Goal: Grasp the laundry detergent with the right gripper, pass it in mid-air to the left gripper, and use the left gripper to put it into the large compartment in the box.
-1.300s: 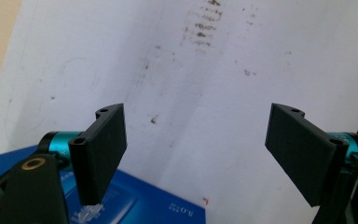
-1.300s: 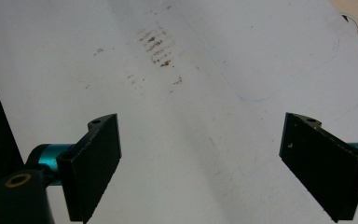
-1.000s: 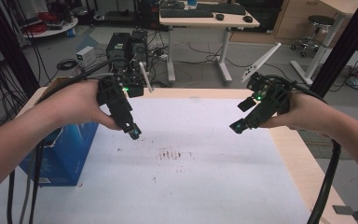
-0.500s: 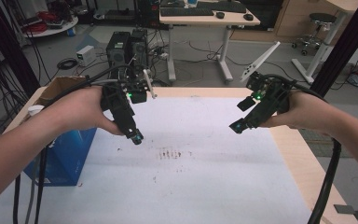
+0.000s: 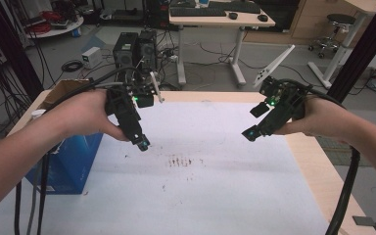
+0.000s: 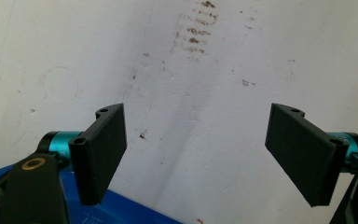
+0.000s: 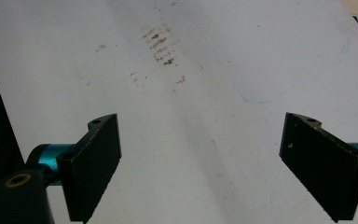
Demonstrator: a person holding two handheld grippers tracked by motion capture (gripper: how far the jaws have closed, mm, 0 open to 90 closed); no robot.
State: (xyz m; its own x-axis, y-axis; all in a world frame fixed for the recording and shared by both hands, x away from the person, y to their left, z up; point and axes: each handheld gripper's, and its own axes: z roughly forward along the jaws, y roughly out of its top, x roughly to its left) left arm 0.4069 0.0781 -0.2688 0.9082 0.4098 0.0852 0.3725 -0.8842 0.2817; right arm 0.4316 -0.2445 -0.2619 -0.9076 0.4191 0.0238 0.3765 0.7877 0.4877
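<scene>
Left gripper [image 5: 142, 142] and right gripper [image 5: 252, 132], fingers [image 6: 100, 156] spread wide and empty, above the stained white sheet [image 5: 210, 196].

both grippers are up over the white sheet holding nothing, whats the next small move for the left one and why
Probably ease the left gripper left and down toward the blue box. Its jaws stand wide apart with nothing between them, the box is the nearest thing to it at the table's left edge, and the white sheet carries just brown marks.

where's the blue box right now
In the high view the blue box sits at the table's left edge, just below and left of the left gripper, partly under the person's left forearm.
</scene>
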